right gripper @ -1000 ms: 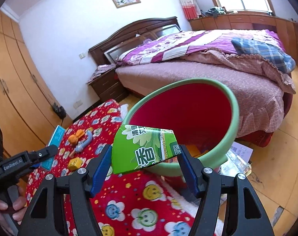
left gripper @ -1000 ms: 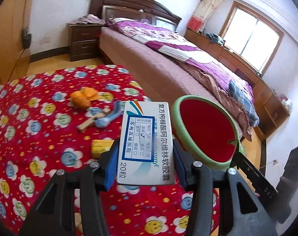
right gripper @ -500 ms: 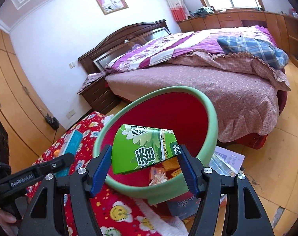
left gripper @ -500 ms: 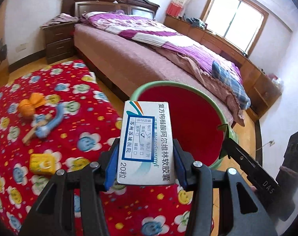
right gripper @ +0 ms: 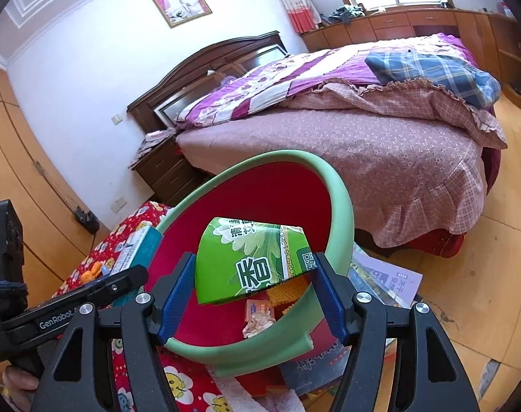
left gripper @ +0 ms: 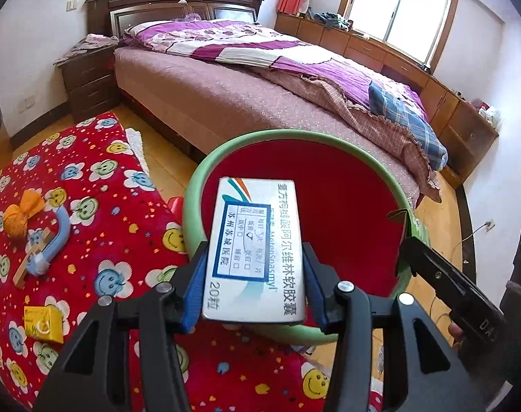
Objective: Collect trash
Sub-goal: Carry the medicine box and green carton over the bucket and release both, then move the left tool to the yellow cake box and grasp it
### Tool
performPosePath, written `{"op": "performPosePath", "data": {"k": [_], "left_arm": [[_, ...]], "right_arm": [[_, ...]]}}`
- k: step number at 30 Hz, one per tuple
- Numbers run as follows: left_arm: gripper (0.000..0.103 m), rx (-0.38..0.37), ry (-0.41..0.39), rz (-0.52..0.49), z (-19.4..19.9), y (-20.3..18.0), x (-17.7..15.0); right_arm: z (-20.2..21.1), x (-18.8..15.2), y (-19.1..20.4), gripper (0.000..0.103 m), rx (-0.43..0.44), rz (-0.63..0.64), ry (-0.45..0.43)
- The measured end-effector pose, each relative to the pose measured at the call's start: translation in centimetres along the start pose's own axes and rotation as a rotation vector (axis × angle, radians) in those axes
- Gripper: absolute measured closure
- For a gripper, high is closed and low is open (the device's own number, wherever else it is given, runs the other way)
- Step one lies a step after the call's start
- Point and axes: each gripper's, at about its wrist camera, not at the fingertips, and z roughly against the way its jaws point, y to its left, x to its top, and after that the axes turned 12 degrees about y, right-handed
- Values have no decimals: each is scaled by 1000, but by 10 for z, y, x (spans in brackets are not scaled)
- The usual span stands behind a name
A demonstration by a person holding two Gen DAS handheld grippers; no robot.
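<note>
The white medicine box (left gripper: 255, 250) reads "20粒"; the left hand-held gripper (right gripper: 54, 319) reads "GenRobot".

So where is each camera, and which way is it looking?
Left wrist view: it sits on the left gripper, looking along its fingers and down at the bin. The gripper holds a white box; the right gripper pokes in at the right.
Right wrist view: it sits on the right gripper, also facing the bin. It holds a green packet; the left gripper and a hand show at the left.
Both see the bin, the bed and the red cloth.
</note>
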Motion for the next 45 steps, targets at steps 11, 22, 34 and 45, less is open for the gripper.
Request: {"op": "performPosePath", "data": {"k": [11,22,34,45], "left_arm": [[50,-33,-3,11,-1,3,0],[45,-43,-39,37,17,14,-4],[45,-8,-47,72,37,32,-24],[45,49,-50,152,55,67,-44]], "right_arm": [[-7,0,4,35,3,15,9],[-11,2,6,28,38,18,18],[-1,-2,13,24,30,26,-6],[10,-10,37,24,19,75,3]]}}
